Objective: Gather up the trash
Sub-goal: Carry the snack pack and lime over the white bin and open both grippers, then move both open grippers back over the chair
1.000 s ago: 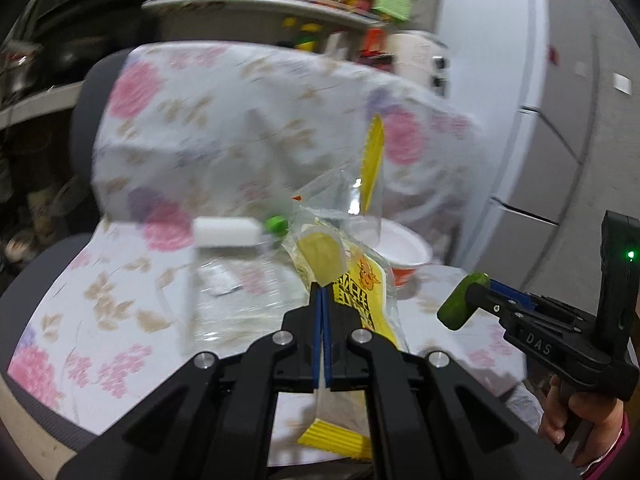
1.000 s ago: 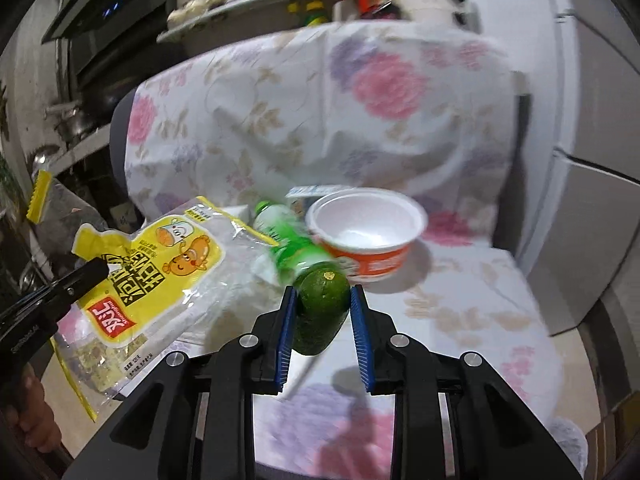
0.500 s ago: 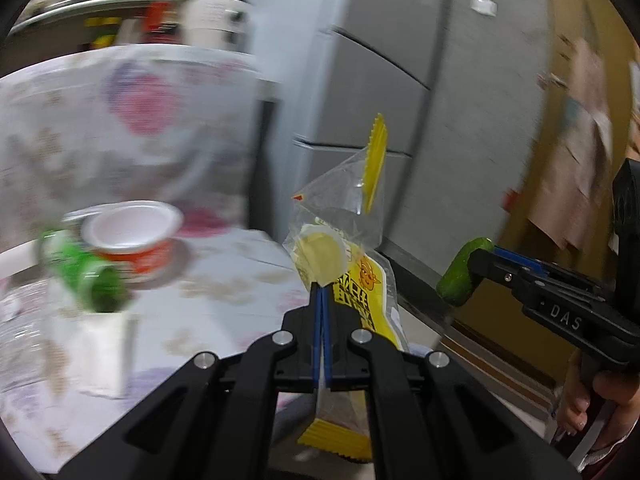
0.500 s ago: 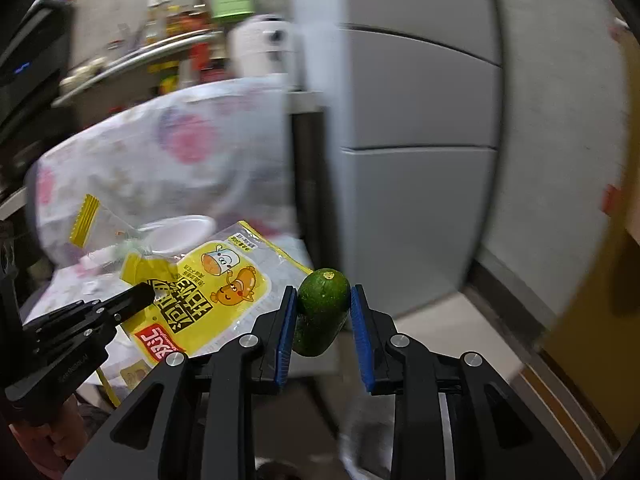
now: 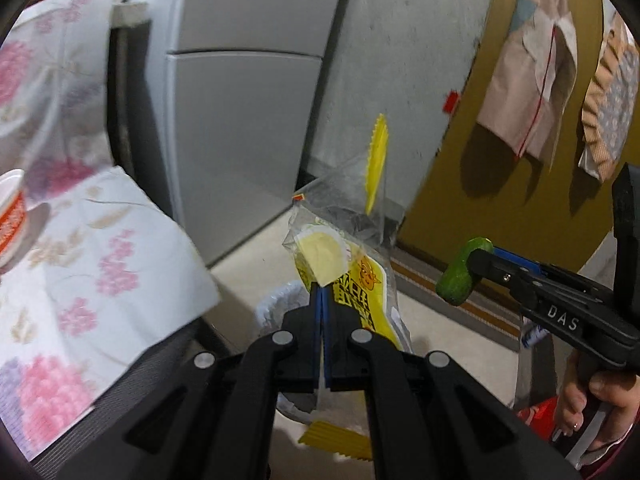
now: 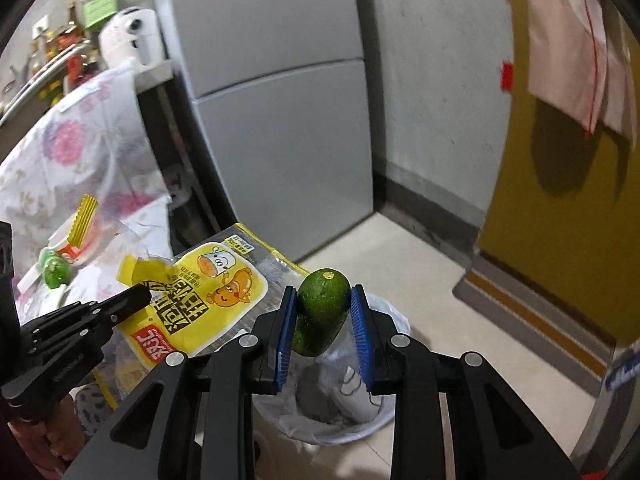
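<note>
Crinkly yellow snack wrapper (image 5: 352,276) pinched in the left gripper (image 5: 322,300), green avocado (image 6: 320,308) clamped by the right gripper (image 6: 323,320) — both poised above the lined bin (image 6: 376,420), ready for dropping.

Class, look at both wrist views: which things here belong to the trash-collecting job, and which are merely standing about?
Part of the job:
- yellow snack bag, clamped in the left gripper
- green avocado, pinched in the right gripper
- lined trash bin on the floor below both
- white cup on the chair

Just standing about:
- grey fridge
- hanging cloths
</note>
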Motion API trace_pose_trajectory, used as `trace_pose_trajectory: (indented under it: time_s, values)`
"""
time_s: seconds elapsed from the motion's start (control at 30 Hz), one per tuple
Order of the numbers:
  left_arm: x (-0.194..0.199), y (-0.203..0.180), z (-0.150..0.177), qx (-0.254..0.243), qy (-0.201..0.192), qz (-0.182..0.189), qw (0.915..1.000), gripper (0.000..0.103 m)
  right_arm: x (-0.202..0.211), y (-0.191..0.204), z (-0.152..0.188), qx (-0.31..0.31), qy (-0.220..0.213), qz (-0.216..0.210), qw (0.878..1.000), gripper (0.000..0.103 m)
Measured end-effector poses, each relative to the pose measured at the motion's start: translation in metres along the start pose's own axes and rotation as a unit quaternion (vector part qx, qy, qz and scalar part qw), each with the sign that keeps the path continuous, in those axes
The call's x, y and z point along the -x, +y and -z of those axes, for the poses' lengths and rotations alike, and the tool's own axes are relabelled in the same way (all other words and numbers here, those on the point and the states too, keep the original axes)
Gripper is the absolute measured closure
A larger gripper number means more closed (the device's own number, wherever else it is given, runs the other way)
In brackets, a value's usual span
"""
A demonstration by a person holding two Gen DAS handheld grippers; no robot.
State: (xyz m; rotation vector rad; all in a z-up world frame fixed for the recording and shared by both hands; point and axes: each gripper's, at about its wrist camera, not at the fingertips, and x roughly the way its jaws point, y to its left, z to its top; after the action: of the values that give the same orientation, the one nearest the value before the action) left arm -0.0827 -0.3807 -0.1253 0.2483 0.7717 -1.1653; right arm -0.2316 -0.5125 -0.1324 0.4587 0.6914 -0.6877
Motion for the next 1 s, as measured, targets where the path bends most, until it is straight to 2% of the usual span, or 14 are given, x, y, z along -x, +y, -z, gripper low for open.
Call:
trace_pose_trajectory:
  time_s: [0.13, 0.17, 0.2, 0.23, 0.27, 0.3, 0.33, 0.4, 0.5, 0.7, 0.87, 1.0]
  values:
    - [-0.022, -0.006, -0.001, -0.01, 0.025, 0.002, 0.9997, 0.103, -0.022, -0.009, 0.004, -0.019, 0.026, -0.011, 0.999, 0.071]
    - [-0.026, -0.006, -0.002, -0.008, 0.031, 0.004, 0.9995, 0.1, -0.027, -0.012, 0.005, -0.026, 0.027, -0.015, 0.999, 0.071]
    - [-0.031, -0.006, -0.003, -0.007, 0.038, 0.006, 0.9992, 0.09, -0.032, -0.013, 0.005, -0.031, 0.029, -0.013, 0.999, 0.067]
    - [-0.034, -0.007, -0.003, -0.006, 0.041, 0.006, 0.9991, 0.086, -0.035, -0.014, 0.004, -0.035, 0.029, -0.008, 0.999, 0.063]
    - [-0.037, -0.006, -0.003, -0.006, 0.044, 0.003, 0.999, 0.074, -0.036, -0.016, 0.003, -0.038, 0.029, -0.007, 0.999, 0.062]
    - [-0.039, -0.006, -0.003, -0.005, 0.046, 0.003, 0.9989, 0.067, -0.038, -0.017, 0.003, -0.041, 0.03, -0.01, 0.999, 0.06]
    - [-0.04, -0.003, -0.003, -0.002, 0.047, 0.006, 0.9989, 0.065, -0.038, -0.017, 0.001, -0.041, 0.03, -0.012, 0.999, 0.06]
    - [-0.039, 0.001, -0.004, 0.0, 0.048, 0.001, 0.9989, 0.053, -0.036, -0.016, -0.001, -0.036, 0.026, -0.011, 0.999, 0.06]
    - [-0.037, 0.007, -0.003, 0.007, 0.05, 0.004, 0.9987, 0.044, -0.03, -0.014, -0.005, -0.031, 0.017, -0.012, 0.999, 0.06]
    - [-0.037, -0.001, -0.003, -0.002, 0.056, 0.006, 0.9984, 0.044, -0.014, -0.007, -0.011, -0.02, -0.003, -0.01, 1.0, 0.06]
    - [-0.02, -0.001, -0.008, -0.005, 0.032, 0.002, 0.9995, 0.044, -0.001, -0.003, -0.015, -0.015, -0.015, -0.012, 1.0, 0.06]
    - [0.01, 0.008, -0.011, -0.007, 0.002, -0.018, 0.9998, 0.044, 0.007, 0.008, -0.023, -0.008, -0.029, -0.021, 0.999, 0.06]
